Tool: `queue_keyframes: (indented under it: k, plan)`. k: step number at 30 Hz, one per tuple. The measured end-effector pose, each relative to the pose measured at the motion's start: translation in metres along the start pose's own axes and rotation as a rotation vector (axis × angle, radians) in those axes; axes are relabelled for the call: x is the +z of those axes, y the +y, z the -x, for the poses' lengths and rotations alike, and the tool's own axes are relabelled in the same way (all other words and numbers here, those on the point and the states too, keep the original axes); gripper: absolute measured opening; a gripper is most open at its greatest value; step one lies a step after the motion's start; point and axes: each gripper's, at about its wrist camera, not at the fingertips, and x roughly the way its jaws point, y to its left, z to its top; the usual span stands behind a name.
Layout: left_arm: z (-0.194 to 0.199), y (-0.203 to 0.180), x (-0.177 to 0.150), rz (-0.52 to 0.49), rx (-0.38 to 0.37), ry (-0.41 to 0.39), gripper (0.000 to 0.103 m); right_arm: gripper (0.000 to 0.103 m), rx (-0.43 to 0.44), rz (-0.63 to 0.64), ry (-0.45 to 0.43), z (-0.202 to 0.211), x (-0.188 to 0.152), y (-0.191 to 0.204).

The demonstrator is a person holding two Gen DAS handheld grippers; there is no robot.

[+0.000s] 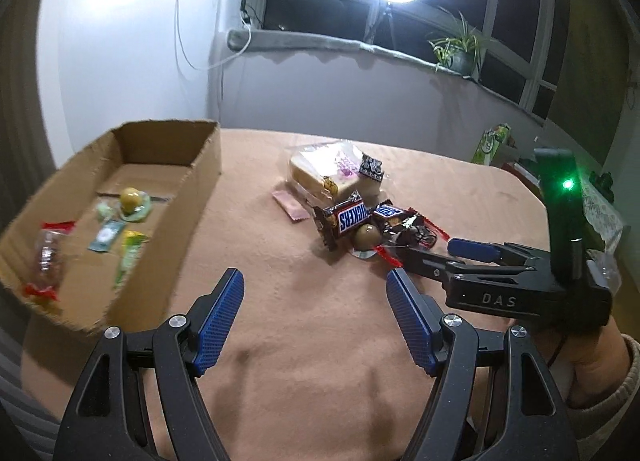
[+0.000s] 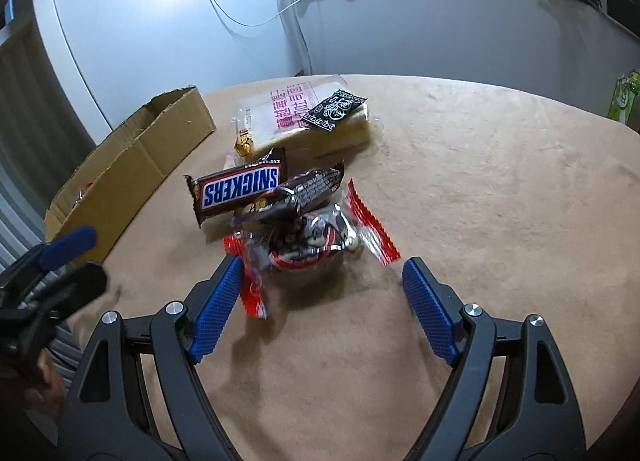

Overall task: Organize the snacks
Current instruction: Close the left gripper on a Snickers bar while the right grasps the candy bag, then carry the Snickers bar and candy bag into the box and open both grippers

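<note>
My left gripper (image 1: pixel 315 289) hangs over bare tablecloth (image 1: pixel 304 361) with its fingers wide apart and nothing between them. The cardboard box (image 1: pixel 208 181) sits just to its left, open on top, with a few small sweets on its floor (a yellow round one (image 1: pixel 130 199), some green packets (image 1: pixel 128 253) and a clear bag with red ends (image 1: pixel 48 257)).

My right gripper (image 2: pixel 322 273) is also spread wide, holding nothing, and points down at the heap of snacks. The nearest one, a clear packet with red ends (image 2: pixel 312 241), lies at the mouth of the fingers; its near corner is beside my left finger (image 2: pixel 218 301), though I cannot tell whether they touch. Behind it lie a Snickers bar (image 2: pixel 240 187) and a second dark bar (image 2: pixel 304 191) leaning across it, then a bagged loaf of bread (image 2: pixel 304 121) with a small black packet (image 2: pixel 334 111) on top.
</note>
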Motion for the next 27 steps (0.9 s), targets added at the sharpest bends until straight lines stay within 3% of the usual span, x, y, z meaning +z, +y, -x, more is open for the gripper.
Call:
queue_keyframes:
  k: [5,9,12,13,14,17,19,21,27]
  plan:
    - [-0.041,0.005,0.015,0.030,-0.018,0.052,0.074,0.083,-0.002,0.029,0.014,-0.009,0.008,0.005]
    - [-0.064,0.013,0.023,0.089,-0.090,0.091,0.074,0.074,0.044,-0.011,0.010,-0.008,0.009,-0.009]
    - [-0.073,0.015,0.028,0.114,-0.093,0.109,0.074,0.065,0.043,0.017,0.010,-0.006,0.007,-0.010]
    - [-0.075,0.015,0.028,0.112,-0.100,0.109,0.074,0.056,0.047,0.019,0.009,-0.005,0.006,-0.011]
    - [-0.077,0.014,0.029,0.110,-0.105,0.113,0.073,0.056,0.052,0.017,0.008,-0.004,0.005,-0.013]
    - [-0.082,0.009,0.031,0.100,-0.131,0.124,0.067,0.055,0.066,0.016,0.004,-0.001,0.004,-0.017]
    - [-0.084,0.005,0.031,0.089,-0.145,0.131,0.046,0.054,0.073,0.009,-0.001,0.001,0.002,-0.020]
    - [-0.087,0.003,0.031,0.079,-0.144,0.138,0.034,0.054,0.075,0.001,-0.008,0.004,0.001,-0.024]
    - [-0.079,-0.002,0.030,0.064,-0.124,0.098,0.028,0.053,0.101,-0.024,-0.034,0.015,-0.008,-0.036]
